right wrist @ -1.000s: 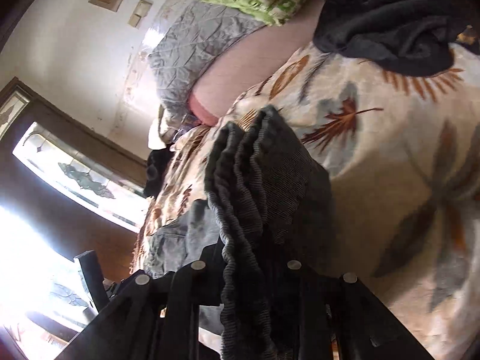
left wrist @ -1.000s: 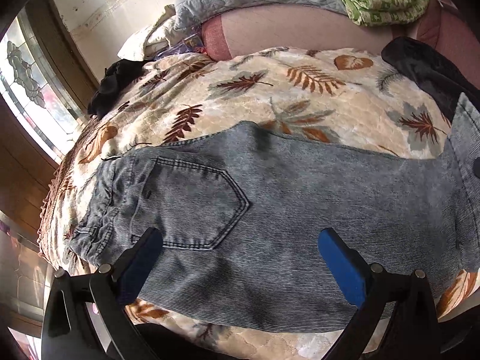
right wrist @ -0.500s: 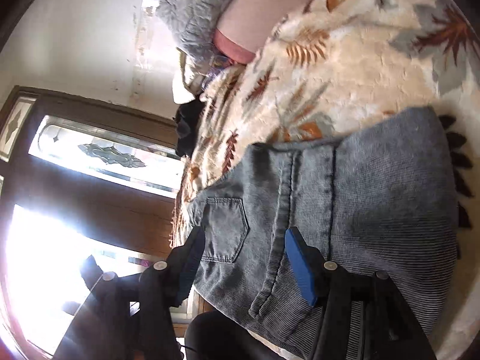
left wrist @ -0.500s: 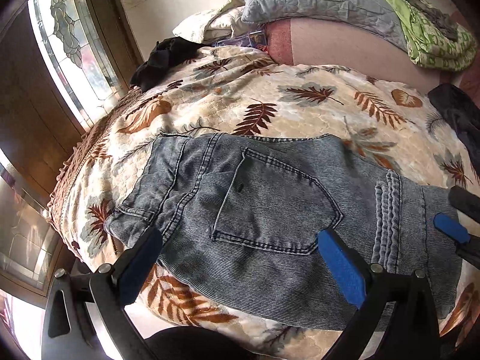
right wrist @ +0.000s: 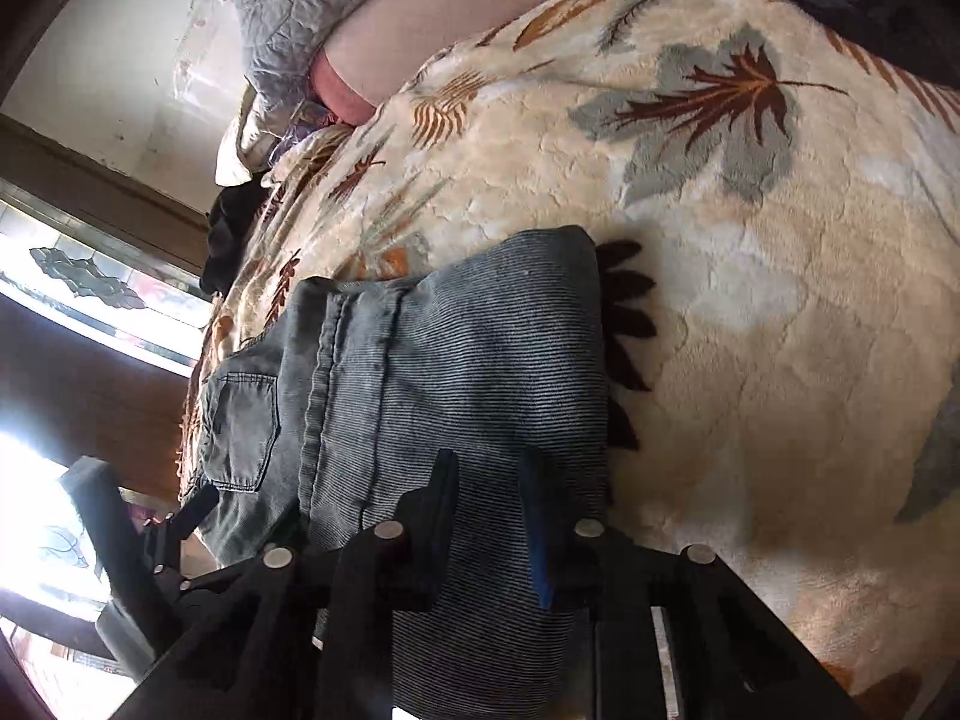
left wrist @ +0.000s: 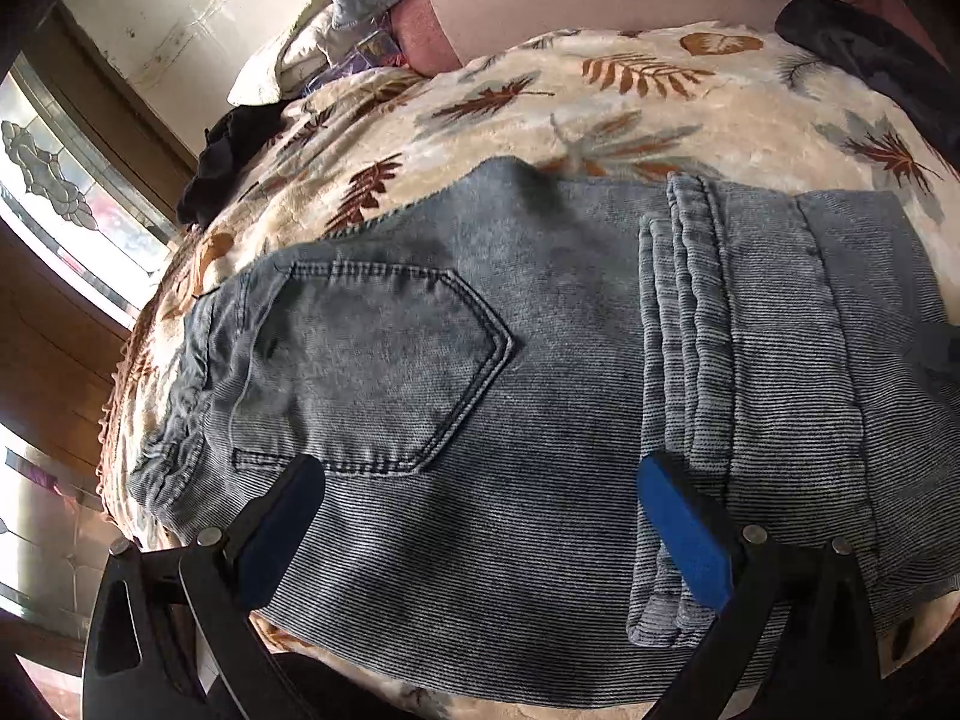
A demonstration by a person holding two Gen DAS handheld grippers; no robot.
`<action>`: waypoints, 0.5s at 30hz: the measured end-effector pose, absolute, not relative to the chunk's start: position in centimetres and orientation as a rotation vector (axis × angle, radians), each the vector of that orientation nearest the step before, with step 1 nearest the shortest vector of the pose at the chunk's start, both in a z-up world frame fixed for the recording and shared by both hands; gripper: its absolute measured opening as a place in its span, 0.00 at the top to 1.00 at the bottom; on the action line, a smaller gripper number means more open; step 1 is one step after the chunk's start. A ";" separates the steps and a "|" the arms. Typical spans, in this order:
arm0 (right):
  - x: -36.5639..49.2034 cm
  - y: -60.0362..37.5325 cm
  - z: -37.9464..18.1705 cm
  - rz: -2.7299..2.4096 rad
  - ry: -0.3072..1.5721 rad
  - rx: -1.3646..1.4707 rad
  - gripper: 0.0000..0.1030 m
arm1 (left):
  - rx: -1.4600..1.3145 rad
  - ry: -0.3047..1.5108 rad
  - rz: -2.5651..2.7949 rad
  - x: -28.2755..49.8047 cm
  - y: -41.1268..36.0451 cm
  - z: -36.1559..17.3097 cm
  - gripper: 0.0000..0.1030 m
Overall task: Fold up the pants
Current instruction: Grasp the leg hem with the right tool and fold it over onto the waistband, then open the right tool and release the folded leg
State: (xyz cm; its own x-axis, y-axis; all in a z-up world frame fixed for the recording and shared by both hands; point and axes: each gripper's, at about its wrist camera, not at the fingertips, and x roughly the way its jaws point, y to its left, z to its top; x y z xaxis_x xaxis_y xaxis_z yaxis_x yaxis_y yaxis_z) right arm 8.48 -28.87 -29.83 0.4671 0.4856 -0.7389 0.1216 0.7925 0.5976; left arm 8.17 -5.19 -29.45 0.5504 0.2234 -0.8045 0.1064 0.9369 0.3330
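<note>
Grey-blue jeans (left wrist: 540, 396) lie folded on a leaf-patterned bedspread (left wrist: 630, 114), back pocket (left wrist: 384, 360) up, the leg ends laid over the seat with their hems (left wrist: 684, 324) on top. My left gripper (left wrist: 480, 516) is open and empty just above the near edge of the jeans. In the right wrist view the jeans (right wrist: 456, 384) lie the same way, folded edge to the right. My right gripper (right wrist: 489, 516) hovers over the folded part with its jaws a narrow gap apart, gripping nothing that I can see.
A dark garment (left wrist: 870, 60) lies at the far right of the bed, another black one (left wrist: 222, 162) at the far left. A grey quilt (right wrist: 300, 6) and pink bolster (left wrist: 576, 6) sit at the head. A stained-glass window (left wrist: 48, 180) is on the left.
The right gripper laid the leg ends over the seat, let go, then narrowed its jaws over the folded part. The left gripper stayed open and moved closer to the jeans' near edge.
</note>
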 end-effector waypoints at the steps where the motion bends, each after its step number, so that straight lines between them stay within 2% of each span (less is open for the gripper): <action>1: 8.3 -29.1 -29.5 0.254 1.073 0.630 0.81 | 0.328 0.999 0.071 8.2 -4.6 -29.1 0.00; 7: 4.5 -26.0 -26.7 0.386 0.997 0.379 0.80 | 0.325 1.018 0.126 9.4 -3.0 -28.7 0.00; 10: 3.2 -22.0 -28.2 0.431 1.085 0.174 0.79 | 0.329 1.036 0.119 9.4 -2.8 -29.2 0.00; 12: 1.6 -21.1 -28.1 0.418 1.044 0.086 0.78 | 0.331 1.028 0.116 9.1 -2.4 -28.9 0.00; 15: 0.3 -22.3 -27.7 0.413 1.033 0.145 0.78 | 0.301 1.006 0.130 8.8 -0.7 -27.5 0.00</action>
State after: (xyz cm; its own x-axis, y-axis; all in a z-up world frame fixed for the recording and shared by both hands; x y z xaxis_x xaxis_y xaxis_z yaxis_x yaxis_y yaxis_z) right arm 0.34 -22.26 -27.66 0.4432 0.3990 -0.8027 -0.2647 0.9138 0.3081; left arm 8.79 -0.71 -27.47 0.5318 0.2449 -0.8107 0.0305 0.9511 0.3073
